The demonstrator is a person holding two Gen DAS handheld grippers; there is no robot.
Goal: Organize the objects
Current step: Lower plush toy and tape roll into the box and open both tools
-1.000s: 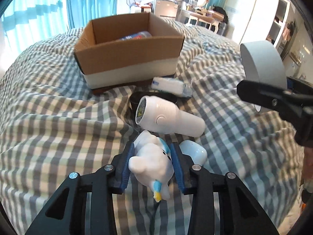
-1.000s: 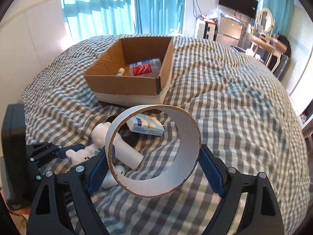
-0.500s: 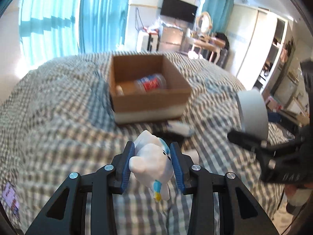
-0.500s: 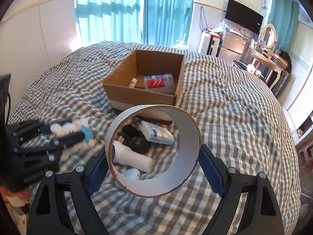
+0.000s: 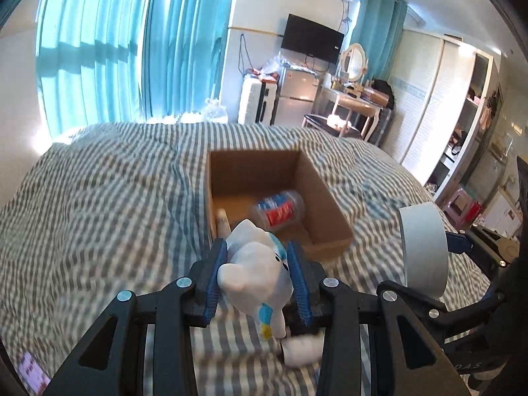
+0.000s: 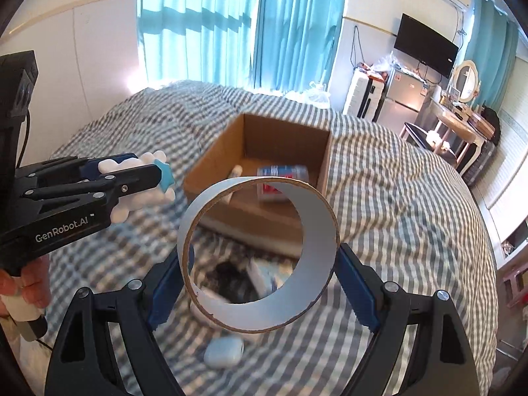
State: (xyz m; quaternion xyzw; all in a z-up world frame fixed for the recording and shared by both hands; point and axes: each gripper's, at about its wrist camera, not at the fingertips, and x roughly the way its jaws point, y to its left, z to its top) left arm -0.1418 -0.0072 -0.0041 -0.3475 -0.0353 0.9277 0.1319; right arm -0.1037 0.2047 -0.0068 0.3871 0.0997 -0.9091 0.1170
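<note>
Your box [image 5: 316, 204] sits open on the checked bed [image 5: 99, 198], holding a red-labelled jar [image 5: 279, 209] lying on its side and a small pale tube [image 5: 222, 222] by the near wall. Bare bedding surrounds the box on its left and right. Your right gripper [image 6: 260, 280] clasps a wide ring [image 6: 316, 227]; your left gripper [image 5: 257, 280] clamps a white toy [image 5: 254, 264], both held above the bed, short of the box. A white case [image 6: 224, 351] lies below the ring.

Left gripper [image 5: 257, 283], clamped on the white plush toy with blue trim [image 5: 255, 270], has risen off the checked bedspread [image 5: 99, 214]; open brown cardboard box [image 5: 316, 204] now lies just ahead of its fingertips. Right gripper [image 6: 260, 283], gripping the white cardboard ring [image 6: 316, 231], also lifted, nearer the box.
</note>
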